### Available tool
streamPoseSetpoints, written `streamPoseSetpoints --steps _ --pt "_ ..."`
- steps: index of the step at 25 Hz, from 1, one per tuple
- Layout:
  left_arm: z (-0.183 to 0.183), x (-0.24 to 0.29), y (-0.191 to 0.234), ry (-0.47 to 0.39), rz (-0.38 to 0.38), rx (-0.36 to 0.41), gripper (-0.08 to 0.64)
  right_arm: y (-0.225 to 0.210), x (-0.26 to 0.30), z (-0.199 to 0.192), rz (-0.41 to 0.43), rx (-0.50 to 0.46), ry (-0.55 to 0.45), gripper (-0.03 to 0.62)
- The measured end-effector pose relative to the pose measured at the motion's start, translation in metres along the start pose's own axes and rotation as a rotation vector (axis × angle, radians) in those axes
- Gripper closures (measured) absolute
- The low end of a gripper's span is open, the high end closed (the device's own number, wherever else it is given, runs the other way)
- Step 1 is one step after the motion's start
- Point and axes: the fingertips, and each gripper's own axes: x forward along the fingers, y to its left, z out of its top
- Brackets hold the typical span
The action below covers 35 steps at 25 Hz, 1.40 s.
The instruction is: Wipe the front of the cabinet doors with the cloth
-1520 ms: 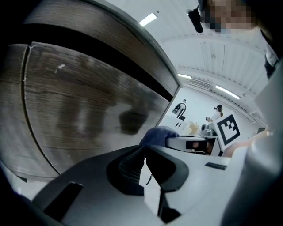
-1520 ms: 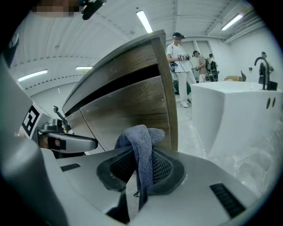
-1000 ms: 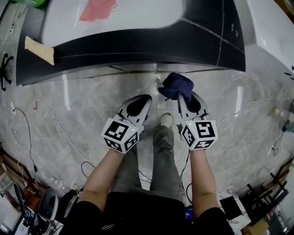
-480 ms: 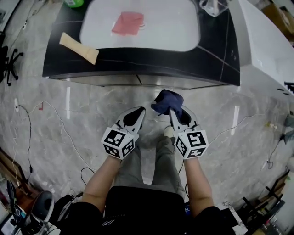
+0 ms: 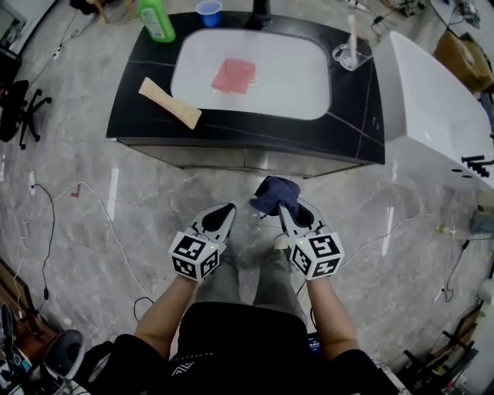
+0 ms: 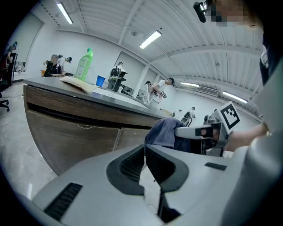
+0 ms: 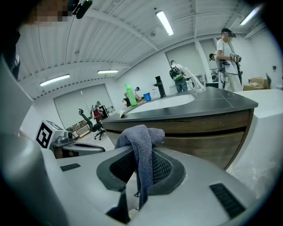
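The cabinet (image 5: 231, 158) stands ahead under a dark counter with a white sink basin (image 5: 255, 73). Its brown door fronts show in the left gripper view (image 6: 75, 132) and the right gripper view (image 7: 208, 130). My right gripper (image 5: 284, 207) is shut on a dark blue cloth (image 5: 274, 193), which bunches above the jaws (image 7: 140, 134) and hangs between them. My left gripper (image 5: 224, 212) is beside it, shut with nothing in it (image 6: 145, 149). Both are held over the floor, well short of the doors. From the left gripper view, the cloth (image 6: 162, 132) is off to the right.
A pink rag (image 5: 234, 75) lies in the basin. A green bottle (image 5: 157, 19), a blue cup (image 5: 208, 11) and a beige block (image 5: 170, 102) sit on the counter. A white fixture (image 5: 432, 108) stands to the right. Cables (image 5: 100, 208) trail over the marble floor, and an office chair (image 5: 19, 108) is at left.
The cabinet has drawn away toward the top of the head view, and the whole counter now shows. Both grippers sit farther from the doors. The cloth stays in the right gripper.
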Motion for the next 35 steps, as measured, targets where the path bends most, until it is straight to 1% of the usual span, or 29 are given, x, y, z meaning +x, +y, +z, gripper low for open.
streamPoseSetpoints --steps 3,8,11,14,20,27,29,35 --pt "0.007 -0.014 -0.002 -0.006 0.001 0.006 0.543 0.014 -0.007 0.007 0.021 -0.014 0.004 0.522" --pt "0.024 -0.027 -0.005 -0.04 0.015 -0.023 0.543 0.033 -0.014 0.016 0.057 -0.035 0.008 0.522" --pt "0.037 -0.034 -0.013 -0.054 0.001 0.006 0.543 0.045 -0.021 0.023 0.082 -0.033 -0.002 0.522" --pt "0.05 -0.041 -0.012 -0.076 0.009 0.021 0.543 0.054 -0.026 0.03 0.102 -0.019 -0.016 0.522" --pt "0.071 -0.06 -0.012 -0.119 0.032 0.024 0.543 0.063 -0.042 0.044 0.102 -0.031 -0.047 0.522" --pt "0.091 -0.079 -0.016 -0.169 0.04 0.035 0.543 0.072 -0.056 0.05 0.103 -0.014 -0.077 0.522" --pt "0.096 -0.081 -0.018 -0.176 0.034 0.035 0.543 0.075 -0.061 0.051 0.109 -0.013 -0.081 0.522" --pt "0.111 -0.079 -0.04 -0.196 -0.008 0.073 0.543 0.076 -0.067 0.055 0.106 0.006 -0.1 0.522"
